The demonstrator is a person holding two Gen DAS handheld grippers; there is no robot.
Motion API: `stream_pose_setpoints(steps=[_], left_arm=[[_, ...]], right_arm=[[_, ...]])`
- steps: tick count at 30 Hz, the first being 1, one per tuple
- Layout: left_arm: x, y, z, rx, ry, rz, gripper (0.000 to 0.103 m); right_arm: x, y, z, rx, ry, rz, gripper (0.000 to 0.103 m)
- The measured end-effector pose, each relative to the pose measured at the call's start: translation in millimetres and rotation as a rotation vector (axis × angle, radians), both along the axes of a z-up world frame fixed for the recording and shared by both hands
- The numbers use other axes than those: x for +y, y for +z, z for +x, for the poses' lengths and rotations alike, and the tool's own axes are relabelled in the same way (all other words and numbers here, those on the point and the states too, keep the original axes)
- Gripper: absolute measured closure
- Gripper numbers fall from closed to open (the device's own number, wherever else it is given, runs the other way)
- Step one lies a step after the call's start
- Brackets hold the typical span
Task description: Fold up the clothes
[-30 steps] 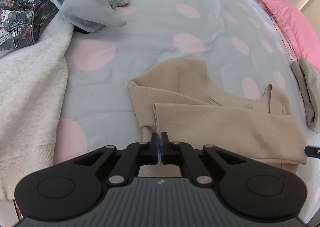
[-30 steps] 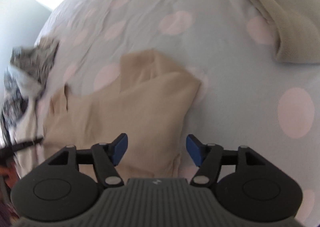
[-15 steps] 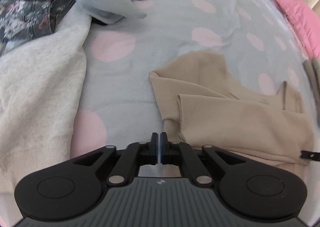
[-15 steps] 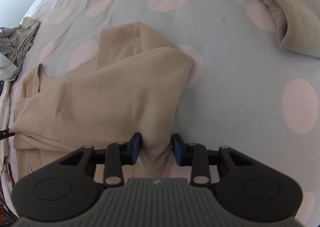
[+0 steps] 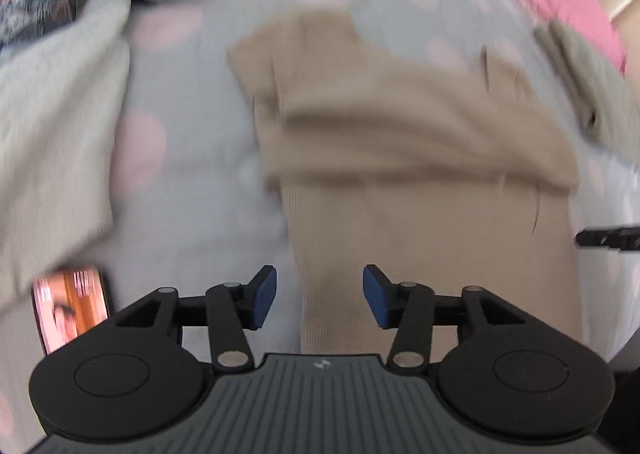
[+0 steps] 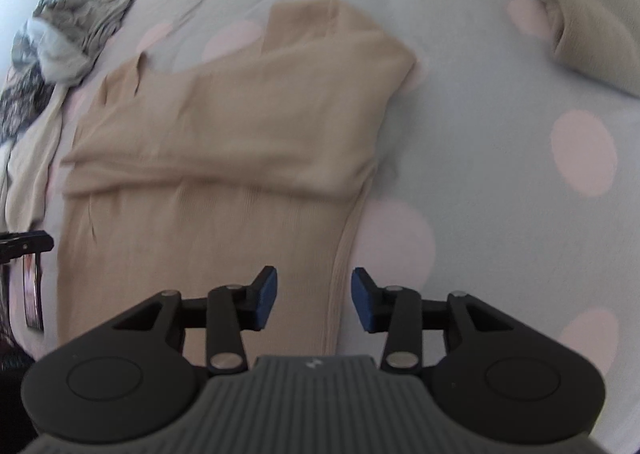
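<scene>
The beige top [image 6: 224,157] is lying centre frame on the dotted bedsheet [image 6: 500,157]; both the left gripper [image 5: 319,296] and right gripper [image 6: 314,294] are hovering over its hem, jaws just opening, gripping nothing; one phone [image 5: 72,310] is lying lower left

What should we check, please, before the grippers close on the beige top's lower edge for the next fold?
1. Left gripper open, having just opened: ok.
2. Right gripper open, having just widened slightly: ok.
3. Beige top sleeves folded across the body: ok.
4. Side hem between the right gripper's pads: ok.
5. Phone apart from the top: ok.
6. Top lying smooth on the spotted bedsheet: cannot tell, the left view is blurred.
</scene>
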State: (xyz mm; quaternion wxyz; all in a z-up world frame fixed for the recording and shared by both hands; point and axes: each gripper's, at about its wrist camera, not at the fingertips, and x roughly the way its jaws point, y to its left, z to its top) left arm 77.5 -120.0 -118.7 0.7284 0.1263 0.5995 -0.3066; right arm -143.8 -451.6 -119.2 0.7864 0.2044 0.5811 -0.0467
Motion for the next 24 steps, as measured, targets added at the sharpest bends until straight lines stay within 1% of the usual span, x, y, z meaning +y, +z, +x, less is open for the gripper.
stream_pose_setpoints(steps=[4, 7, 10, 13, 14, 15, 16, 17, 18, 19, 20, 21, 22, 24], left_arm=[[10, -13, -40, -0.016, -0.035, 0.049, 0.058], [17, -17, -67, -0.027, -0.037, 0.062, 0.059], [23, -20, -89, -0.03, -0.035, 0.071, 0.059], [27, -21, -105, -0.031, -0.044, 0.094, 0.059], [28, -21, -110, -0.021, -0.046, 0.098, 0.063], [30, -20, -115, -0.01, -0.05, 0.102, 0.069], [31, -20, -120, 0.002, -0.056, 0.104, 0.073], [31, -19, -125, 0.005, -0.066, 0.107, 0.079], [31, -18, -131, 0.006, -0.077, 0.109, 0.082], [29, -17, -137, -0.004, -0.098, 0.112, 0.086], [28, -15, -142, -0.016, -0.122, 0.116, 0.095], [27, -13, -146, -0.021, -0.136, 0.114, 0.098], [26, -11, -150, -0.025, -0.148, 0.11, 0.098], [28, -6, -150, -0.031, -0.149, 0.094, 0.099]], right_arm=[[23, -9, -22, 0.036, 0.08, -0.024, 0.055], [37, -15, -39, 0.055, 0.126, -0.038, 0.053], [47, -15, -52, 0.069, 0.154, -0.045, 0.052], [59, -18, -67, 0.107, 0.167, -0.031, 0.052], [65, -20, -72, 0.123, 0.185, -0.038, 0.051], [73, -21, -77, 0.136, 0.205, -0.051, 0.05], [80, -22, -82, 0.15, 0.229, -0.064, 0.05], [87, -23, -86, 0.162, 0.253, -0.07, 0.05], [93, -25, -91, 0.172, 0.275, -0.074, 0.051], [100, -26, -95, 0.183, 0.297, -0.077, 0.054], [106, -26, -98, 0.185, 0.319, -0.091, 0.057], [111, -25, -101, 0.179, 0.332, -0.108, 0.065], [113, -23, -102, 0.171, 0.333, -0.115, 0.079], [116, -19, -104, 0.153, 0.325, -0.118, 0.097]])
